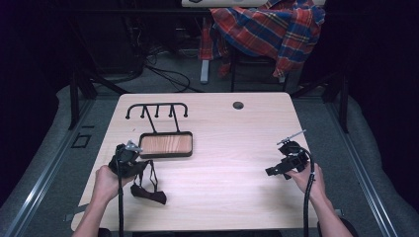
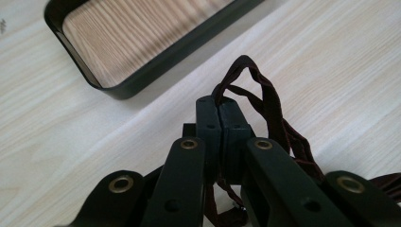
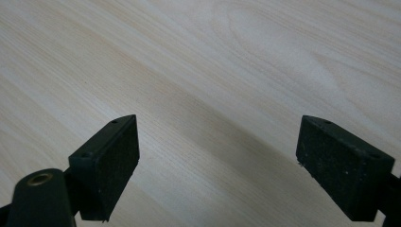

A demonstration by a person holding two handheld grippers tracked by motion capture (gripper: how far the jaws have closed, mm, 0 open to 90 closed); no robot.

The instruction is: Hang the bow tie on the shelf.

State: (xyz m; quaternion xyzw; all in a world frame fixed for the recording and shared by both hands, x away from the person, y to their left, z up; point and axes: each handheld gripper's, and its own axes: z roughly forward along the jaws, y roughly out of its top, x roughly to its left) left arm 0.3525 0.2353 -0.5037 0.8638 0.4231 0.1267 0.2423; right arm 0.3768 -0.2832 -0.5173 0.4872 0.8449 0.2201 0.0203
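Note:
My left gripper [image 1: 141, 165] [image 2: 220, 101] is shut on a dark maroon strap [image 2: 269, 101]. The strap loops out past the closed pads and hangs down to a dark bow-like piece [image 1: 148, 194] near the table's front left. Just beyond the gripper lies a black-rimmed tray with a wooden floor [image 1: 166, 145] [image 2: 142, 78]. Behind the tray stands a black hook rack [image 1: 157, 109]. At the right side of the table my right gripper [image 1: 272, 171] [image 3: 217, 156] is open over bare wood, with nothing between its pads.
The light wooden table [image 1: 232, 148] has a round cable hole [image 1: 238, 105] at its back edge. Beyond it a plaid shirt [image 1: 269, 27] is draped over a chair, and cables lie on the floor. A cable trails from each gripper along the forearms.

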